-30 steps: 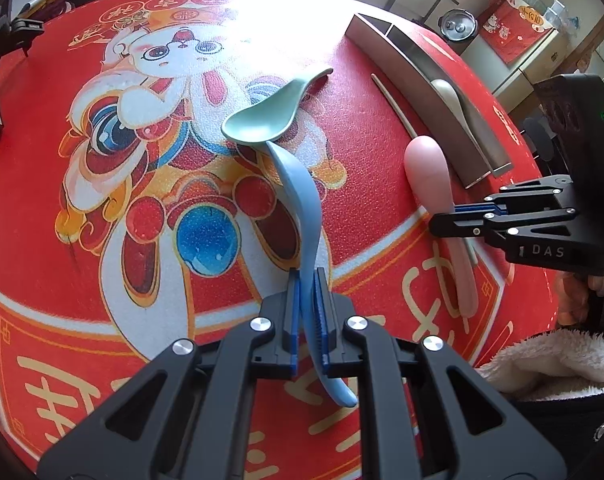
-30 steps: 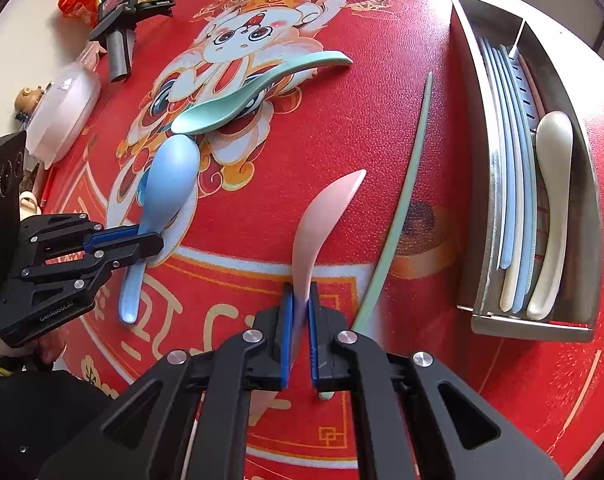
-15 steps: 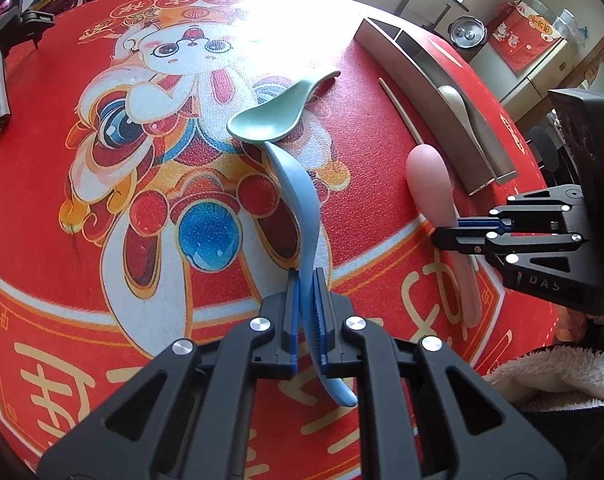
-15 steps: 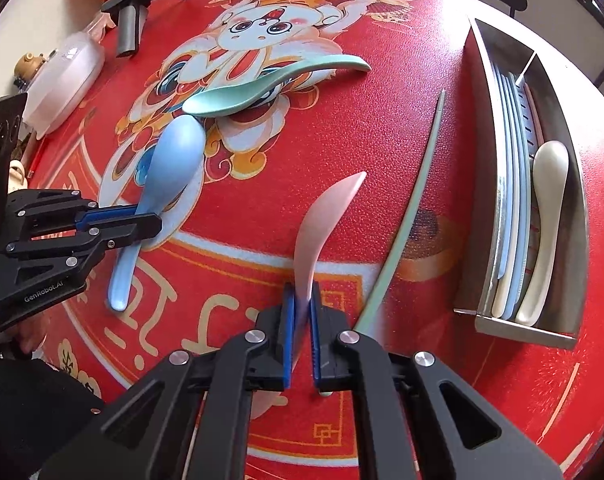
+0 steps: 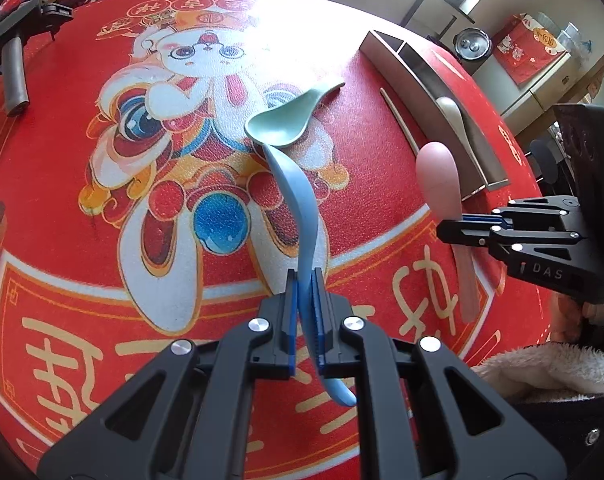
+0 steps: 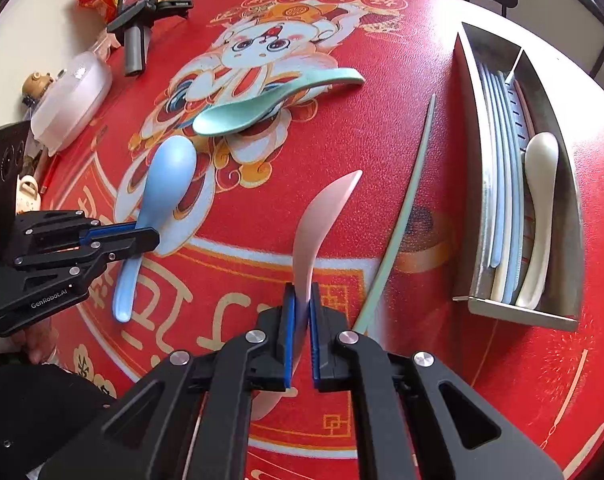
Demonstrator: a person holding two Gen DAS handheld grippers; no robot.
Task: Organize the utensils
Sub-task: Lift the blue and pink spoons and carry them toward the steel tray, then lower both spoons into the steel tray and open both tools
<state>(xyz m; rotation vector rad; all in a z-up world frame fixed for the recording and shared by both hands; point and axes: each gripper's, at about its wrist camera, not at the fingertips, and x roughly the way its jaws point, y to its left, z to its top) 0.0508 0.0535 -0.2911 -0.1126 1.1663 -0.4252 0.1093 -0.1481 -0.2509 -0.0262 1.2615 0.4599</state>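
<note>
My left gripper (image 5: pixel 304 280) is shut on the handle of a blue spoon (image 5: pixel 298 204), whose bowl points away over the red mat. The same blue spoon (image 6: pixel 162 192) and left gripper (image 6: pixel 152 236) show at the left of the right wrist view. My right gripper (image 6: pixel 300 296) is shut on the handle of a pink spoon (image 6: pixel 322 212); the left wrist view has this pink spoon (image 5: pixel 440 176) and right gripper (image 5: pixel 442 230) at its right. A green spoon (image 5: pixel 286 120) (image 6: pixel 262 104) lies on the mat beyond both. The steel utensil tray (image 6: pixel 570 216) (image 5: pixel 414 68) holds a white spoon (image 6: pixel 540 208) and several chopsticks.
A single pale green chopstick (image 6: pixel 406 216) lies on the mat between the pink spoon and the tray. A camera mount with a grey handle (image 6: pixel 136 24) and a clear lidded container (image 6: pixel 70 100) sit at the far left edge. A person's fleece sleeve (image 5: pixel 542 368) is at lower right.
Both grippers keep their hold on their spoons. The views have shifted slightly, with both spoons seeming a little higher off the mat than before.
</note>
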